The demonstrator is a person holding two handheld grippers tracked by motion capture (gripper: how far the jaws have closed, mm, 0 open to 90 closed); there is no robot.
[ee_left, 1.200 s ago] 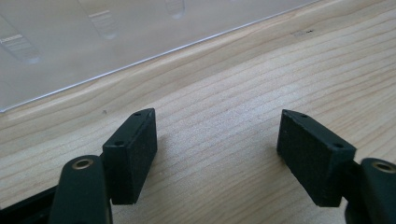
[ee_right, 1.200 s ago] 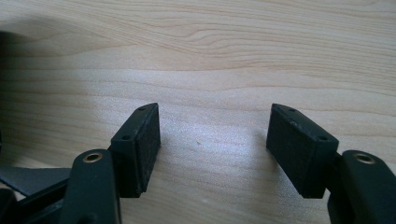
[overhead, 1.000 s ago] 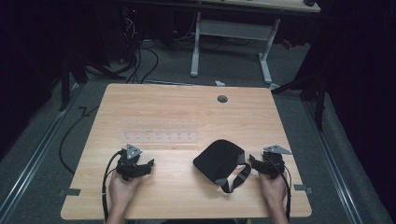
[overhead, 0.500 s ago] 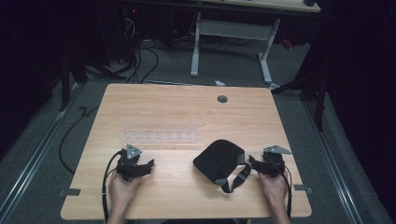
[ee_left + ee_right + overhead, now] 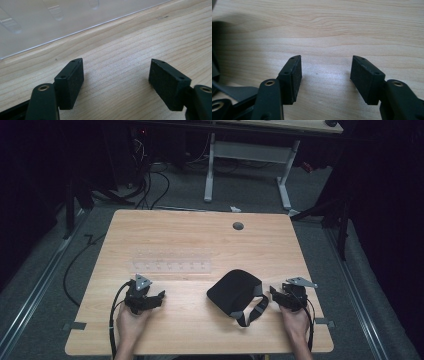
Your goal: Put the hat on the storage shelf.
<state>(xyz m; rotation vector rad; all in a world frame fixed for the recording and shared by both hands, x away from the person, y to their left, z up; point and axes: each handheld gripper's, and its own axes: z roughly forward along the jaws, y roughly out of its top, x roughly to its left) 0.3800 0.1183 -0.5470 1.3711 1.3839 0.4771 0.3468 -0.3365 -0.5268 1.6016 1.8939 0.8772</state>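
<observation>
Overhead, the high view lays out the whole wooden table: a black pouch with a buckled strap lies near the front edge, at about 5 o'clock from the table's centre. The right gripper sits just beside it at the pouch's 3 o'clock, jaws pointing toward it but not on it. The left gripper rests well apart at the pouch's 9 o'clock, with a clear plastic sheet lying at its 12 o'clock.

Up close, the right gripper view adds what the high view cannot resolve: the right gripper has its jaws apart, having just been closing somewhat, with bare wood between them and the dark strap at 8 o'clock. The left gripper view shows the left gripper spread wide over bare wood, the sheet's edge at 11 o'clock.
</observation>
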